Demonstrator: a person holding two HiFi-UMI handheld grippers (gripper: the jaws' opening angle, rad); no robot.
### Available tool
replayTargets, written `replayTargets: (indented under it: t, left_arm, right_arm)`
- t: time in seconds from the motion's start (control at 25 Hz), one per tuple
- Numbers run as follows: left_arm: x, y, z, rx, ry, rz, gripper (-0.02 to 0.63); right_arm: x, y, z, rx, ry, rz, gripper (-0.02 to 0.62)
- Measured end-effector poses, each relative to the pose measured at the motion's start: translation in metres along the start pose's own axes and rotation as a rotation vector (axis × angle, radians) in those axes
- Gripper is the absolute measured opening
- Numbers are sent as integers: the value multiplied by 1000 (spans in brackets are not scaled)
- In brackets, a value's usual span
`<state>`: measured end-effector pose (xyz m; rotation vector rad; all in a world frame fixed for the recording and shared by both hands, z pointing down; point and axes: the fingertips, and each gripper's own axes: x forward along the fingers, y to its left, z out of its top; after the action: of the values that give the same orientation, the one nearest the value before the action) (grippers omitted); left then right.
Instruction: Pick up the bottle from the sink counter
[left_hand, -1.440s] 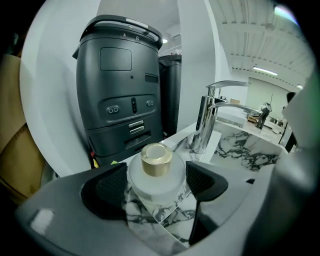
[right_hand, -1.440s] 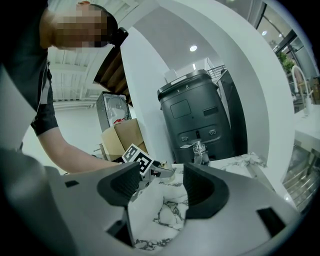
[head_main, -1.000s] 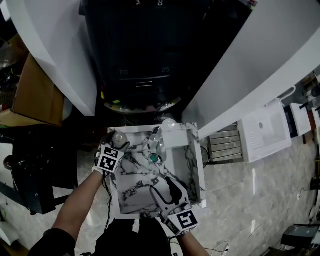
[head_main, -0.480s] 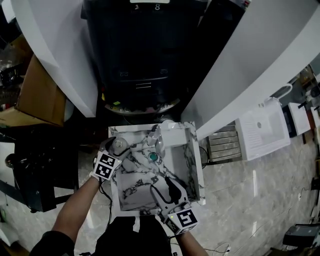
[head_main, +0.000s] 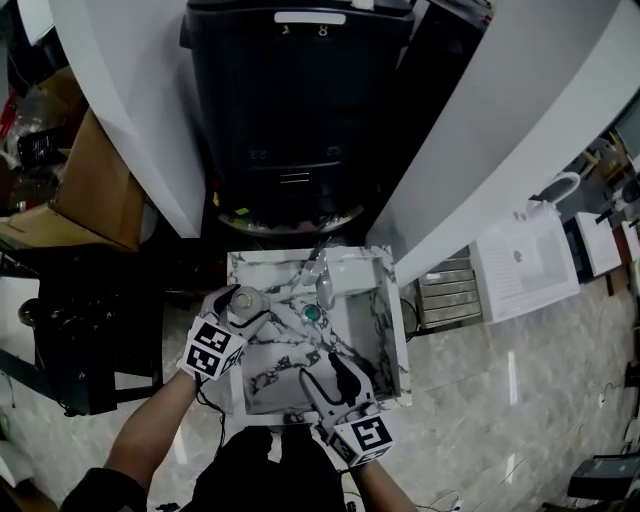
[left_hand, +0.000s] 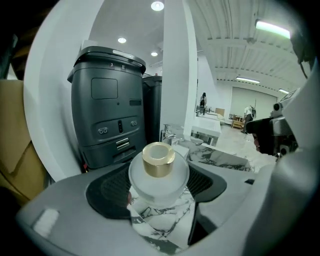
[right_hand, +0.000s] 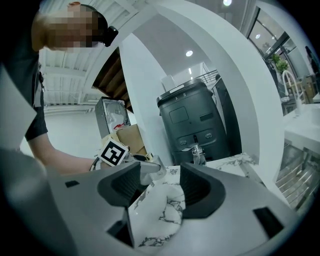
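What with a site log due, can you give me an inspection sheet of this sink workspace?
Surface: white veined marble sink counter, faucet at its back edge.
Job's things: bottle with a gold cap, upright between the left jaws.
Clutter: only a teal drain stopper seen.
Grippers: left hand-held gripper shut on the bottle; right hand-held gripper open, nothing between its jaws, over the counter's near edge.
Cables: a thin dark cable below the left gripper.
Surroundings: dark grey machine behind the counter; cardboard box at left; white sink unit at right.
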<state>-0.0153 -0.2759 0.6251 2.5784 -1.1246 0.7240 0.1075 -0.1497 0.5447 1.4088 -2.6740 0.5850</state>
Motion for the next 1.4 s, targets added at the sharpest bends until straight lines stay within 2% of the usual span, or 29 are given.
replayTargets:
  t: [0.36, 0.56, 0.76, 1.04, 1.2, 1.4]
  left_arm:
    - [-46, -38, 29, 12, -57, -32, 336]
    - [-65, -49, 33, 6, -60, -36, 336]
    - [-85, -62, 26, -7, -23, -57, 336]
    - [-114, -75, 38, -35, -44, -58, 336]
    - [-129, -86, 46, -13, -67, -64, 336]
    - [-146, -101, 56, 31, -102, -81, 336]
  right_arm:
    - [-10, 2, 2, 22, 1, -26, 247]
    - [-13, 3, 11, 1, -23, -22, 247]
    - [-17, 8, 10, -2, 4, -22, 245]
    - [-22, 15, 9, -37, 46, -14, 239]
    - [-27, 18, 17, -70, 50, -19, 225]
    - [-33, 11, 28, -91, 60, -78, 211]
